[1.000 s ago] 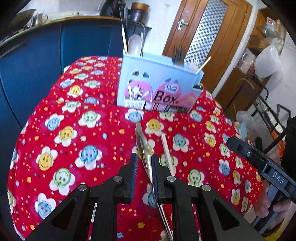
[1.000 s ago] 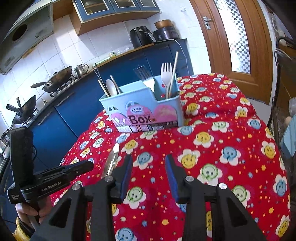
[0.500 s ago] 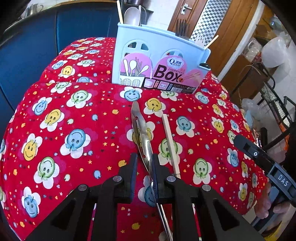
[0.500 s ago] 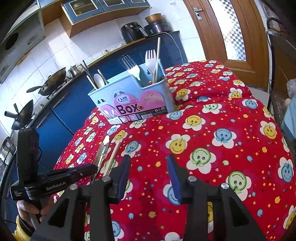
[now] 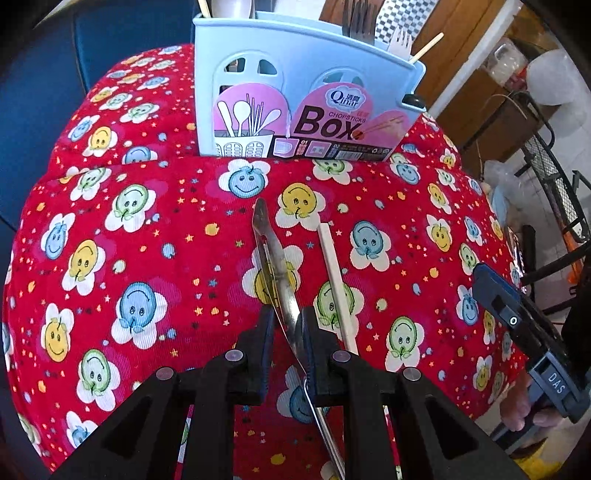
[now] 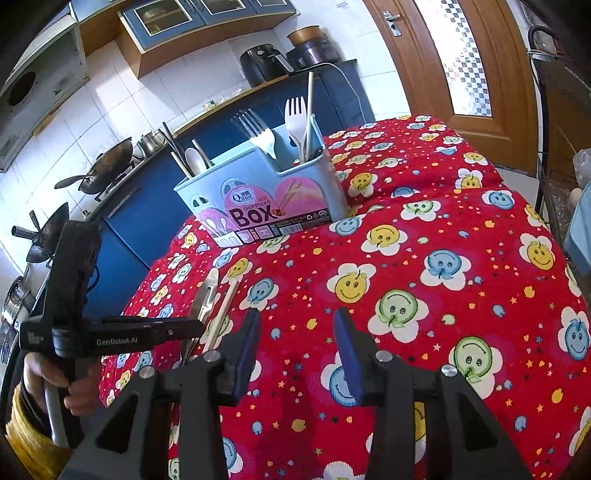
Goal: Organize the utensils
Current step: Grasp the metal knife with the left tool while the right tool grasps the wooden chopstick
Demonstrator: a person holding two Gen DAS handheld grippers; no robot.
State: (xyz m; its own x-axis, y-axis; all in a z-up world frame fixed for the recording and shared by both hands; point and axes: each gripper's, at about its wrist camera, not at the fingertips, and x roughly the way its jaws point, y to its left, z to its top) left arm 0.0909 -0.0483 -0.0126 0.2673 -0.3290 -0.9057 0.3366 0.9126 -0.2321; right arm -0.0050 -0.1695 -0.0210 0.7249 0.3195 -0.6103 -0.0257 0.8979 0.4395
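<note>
Jaws of the left gripper (image 5: 287, 334) clamp a flat steel utensil handle (image 5: 275, 266) (a pale wooden chopstick (image 5: 334, 280) lies just beside it). Right gripper (image 6: 297, 338) jaws stand apart, empty, before the light-blue plastic utensil box (image 6: 258, 192).

Table covered by a red cloth (image 6: 424, 258) printed with smiley-face flowers in blue, yellow and green. Blue lower cabinets (image 6: 147, 206) seen behind the table, white tiled wall (image 6: 122, 107) above them. Two dark woks (image 6: 107, 166) set on the stove at left. Small metal kettle (image 6: 149, 144) placed just beside the nearer wok. Black air fryer (image 6: 264, 64) and a dark pot with a brown lid (image 6: 312, 46) stood on the counter farther back, white cable (image 6: 351, 88) hung down from there. Glass-front wall cupboards (image 6: 207, 16) mounted overhead. Wooden door with a checkered glass panel (image 6: 465, 62) seen at right. Black wire rack (image 5: 554, 184) at the far right of the left view.
</note>
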